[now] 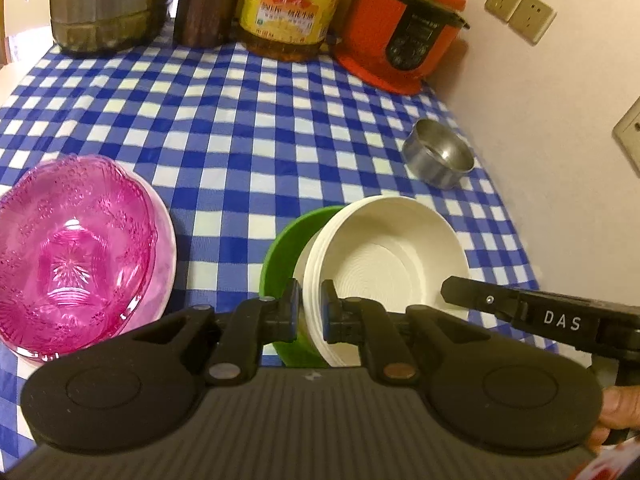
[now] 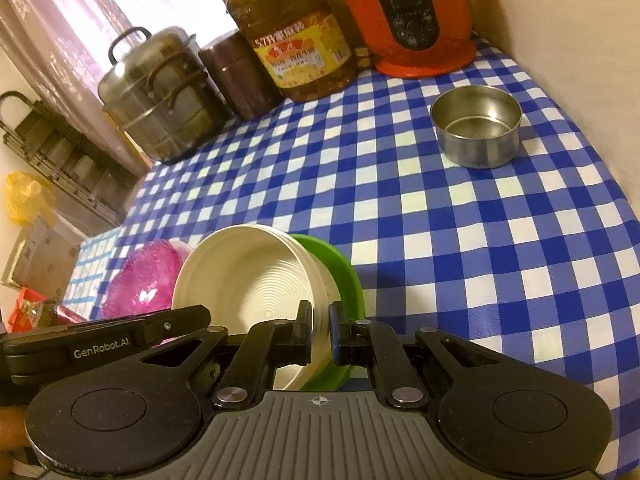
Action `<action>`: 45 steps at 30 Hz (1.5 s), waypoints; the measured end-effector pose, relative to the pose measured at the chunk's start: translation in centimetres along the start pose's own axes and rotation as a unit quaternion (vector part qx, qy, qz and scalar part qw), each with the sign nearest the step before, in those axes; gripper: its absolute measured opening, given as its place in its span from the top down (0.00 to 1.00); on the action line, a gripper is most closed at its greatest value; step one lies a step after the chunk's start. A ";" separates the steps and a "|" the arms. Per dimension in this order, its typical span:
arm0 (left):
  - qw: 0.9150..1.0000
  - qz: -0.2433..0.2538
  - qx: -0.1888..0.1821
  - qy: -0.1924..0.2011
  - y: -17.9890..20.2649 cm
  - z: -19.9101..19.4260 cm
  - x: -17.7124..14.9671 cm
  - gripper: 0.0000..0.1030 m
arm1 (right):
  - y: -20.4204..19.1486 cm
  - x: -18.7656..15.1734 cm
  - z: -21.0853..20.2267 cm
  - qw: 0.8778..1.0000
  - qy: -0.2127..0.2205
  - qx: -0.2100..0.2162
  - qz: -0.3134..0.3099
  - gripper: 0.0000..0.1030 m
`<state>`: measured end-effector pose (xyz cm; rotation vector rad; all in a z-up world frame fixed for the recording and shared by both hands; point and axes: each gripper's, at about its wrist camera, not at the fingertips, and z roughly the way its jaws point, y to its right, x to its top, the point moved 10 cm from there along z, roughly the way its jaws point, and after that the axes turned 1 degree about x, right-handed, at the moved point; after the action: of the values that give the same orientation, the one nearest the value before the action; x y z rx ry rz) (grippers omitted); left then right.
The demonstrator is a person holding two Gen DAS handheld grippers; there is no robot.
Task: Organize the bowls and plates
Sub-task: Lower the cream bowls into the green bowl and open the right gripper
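Observation:
A white ribbed bowl (image 1: 384,256) (image 2: 248,276) rests in a green plate (image 1: 284,248) (image 2: 344,272) over the blue-checked tablecloth (image 1: 240,140). My left gripper (image 1: 312,310) is shut on the white bowl's near-left rim. The right gripper (image 2: 321,330) is shut on the opposite side of the same rim, and its black finger (image 1: 452,290) shows at the bowl's right edge in the left wrist view. A pink glass bowl (image 1: 72,248) (image 2: 140,280) sits on a pale plate (image 1: 164,264) to the left. Whether the white bowl touches the table is hidden.
A small steel bowl (image 1: 438,156) (image 2: 476,124) stands near the wall at right. Along the back are a steel steamer pot (image 2: 160,96), a brown canister (image 2: 236,76), an oil jug (image 1: 288,4) and a red rice cooker (image 1: 400,28). A hand (image 1: 620,408) holds the right gripper.

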<state>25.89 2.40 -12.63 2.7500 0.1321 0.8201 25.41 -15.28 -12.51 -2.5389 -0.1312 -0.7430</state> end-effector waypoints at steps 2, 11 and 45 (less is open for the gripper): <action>1.000 0.002 0.002 -0.007 -0.2 0.6 -0.2 0.91 | 0.0 -0.2 0.5 1.000 -0.005 -0.007 -0.005 0.91; 1.000 0.017 0.015 -0.016 -0.7 1.9 -0.9 0.92 | -0.2 -0.7 1.9 0.999 -0.013 -0.026 -0.036 0.91; 0.999 0.019 -0.011 0.039 -0.3 -1.2 -0.3 0.76 | -0.9 0.3 -0.7 0.999 0.040 -0.001 -0.020 0.63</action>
<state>24.92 2.89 -11.89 2.7087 0.0857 0.9347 25.07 -14.83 -11.44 -2.5107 -0.1547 -0.8590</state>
